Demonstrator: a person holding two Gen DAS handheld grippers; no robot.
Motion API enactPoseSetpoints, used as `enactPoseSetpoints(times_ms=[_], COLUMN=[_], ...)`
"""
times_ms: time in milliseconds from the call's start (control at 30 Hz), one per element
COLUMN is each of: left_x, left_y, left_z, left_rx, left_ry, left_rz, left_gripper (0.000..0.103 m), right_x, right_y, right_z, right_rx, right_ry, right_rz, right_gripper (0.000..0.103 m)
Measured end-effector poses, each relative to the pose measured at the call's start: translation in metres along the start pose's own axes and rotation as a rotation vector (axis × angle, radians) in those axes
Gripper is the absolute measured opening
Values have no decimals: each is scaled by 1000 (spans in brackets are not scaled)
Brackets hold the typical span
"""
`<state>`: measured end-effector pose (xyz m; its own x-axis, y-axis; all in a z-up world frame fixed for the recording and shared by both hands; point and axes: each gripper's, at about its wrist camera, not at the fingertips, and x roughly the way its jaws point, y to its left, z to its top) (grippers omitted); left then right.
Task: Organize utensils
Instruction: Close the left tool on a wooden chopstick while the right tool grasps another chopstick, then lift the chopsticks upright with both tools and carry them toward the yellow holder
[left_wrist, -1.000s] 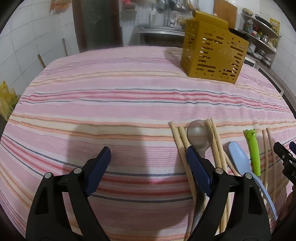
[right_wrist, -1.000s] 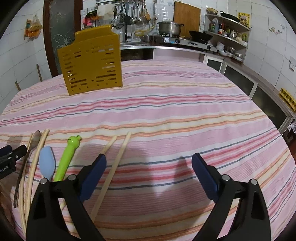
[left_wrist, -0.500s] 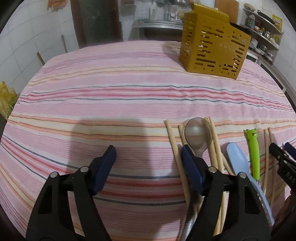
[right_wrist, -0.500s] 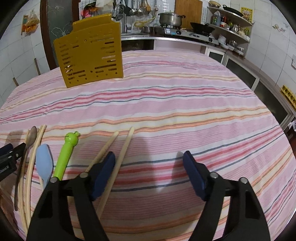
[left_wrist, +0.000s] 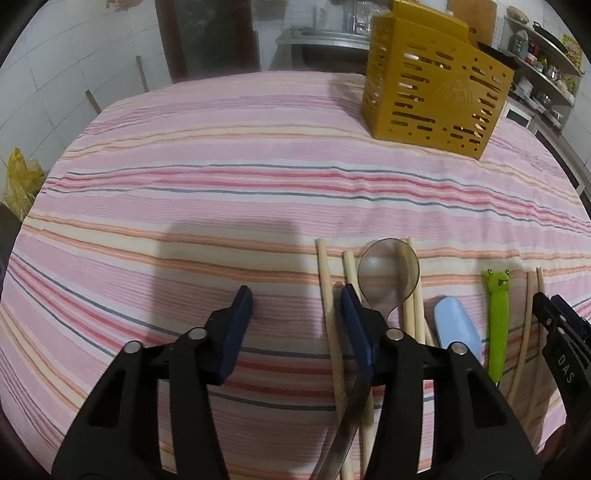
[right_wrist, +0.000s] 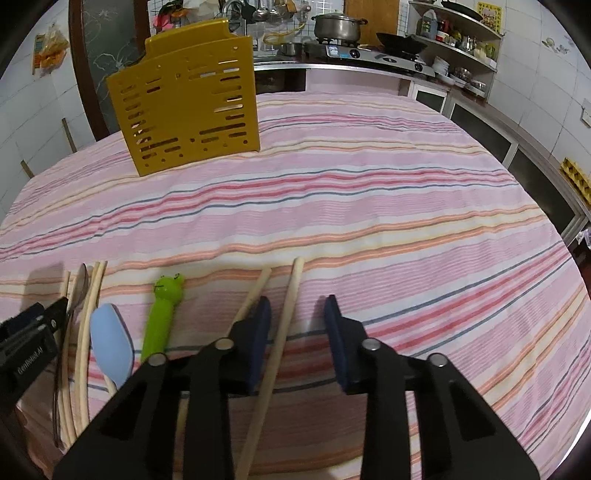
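Note:
A yellow slotted utensil holder (left_wrist: 432, 92) (right_wrist: 188, 99) stands upright at the far side of the striped tablecloth. Near me lie a metal spoon (left_wrist: 388, 275) (right_wrist: 79, 286), several wooden chopsticks (left_wrist: 327, 291) (right_wrist: 288, 314), a light blue spoon (left_wrist: 458, 332) (right_wrist: 110, 345) and a green frog-headed utensil (left_wrist: 498, 317) (right_wrist: 162, 314). My left gripper (left_wrist: 295, 301) is open; one chopstick lies between its fingers and the metal spoon lies beside its right finger. My right gripper (right_wrist: 297, 310) is open and straddles one chopstick, with a second chopstick beside its left finger.
The pink striped tablecloth (right_wrist: 369, 206) covers the whole table. A kitchen counter with a pot and stove (right_wrist: 343, 40) stands behind, shelves (right_wrist: 458, 40) at the right. A yellow bag (left_wrist: 22, 181) sits off the table's left edge.
Both grippers have narrowed their opening and dropped lower toward the utensils. The right gripper has shifted left so that a chopstick now lies between its fingers.

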<state>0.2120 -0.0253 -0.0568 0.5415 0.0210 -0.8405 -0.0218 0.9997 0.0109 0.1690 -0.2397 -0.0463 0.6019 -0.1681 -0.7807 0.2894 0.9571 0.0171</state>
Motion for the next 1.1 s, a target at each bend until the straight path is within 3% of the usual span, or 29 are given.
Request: enactPoseSetpoints(times_ms=[167,400,600,800,1100], left_x=[6,7,-1,-26,-101], left_y=[-1,6,4,5,6], left_z=[9,16,20,22,31], left_rx=[1,-9,3,8,34], left_ry=[20,20,-13,-106,-364], left_rz=[-24,-76,-100,-116,-120], left_gripper=[36,8,6,6,5], right_x=[6,8,-2,-24,-68], right_y=[-2,-7,-7,-13,-22], right_z=[6,13,17,24,44], right_rx=[28,47,50,61,47], right_ry=[11,13,-24,-103,-276], right_rz=[11,50,78,115,171], right_gripper=[15,8,7,7,6])
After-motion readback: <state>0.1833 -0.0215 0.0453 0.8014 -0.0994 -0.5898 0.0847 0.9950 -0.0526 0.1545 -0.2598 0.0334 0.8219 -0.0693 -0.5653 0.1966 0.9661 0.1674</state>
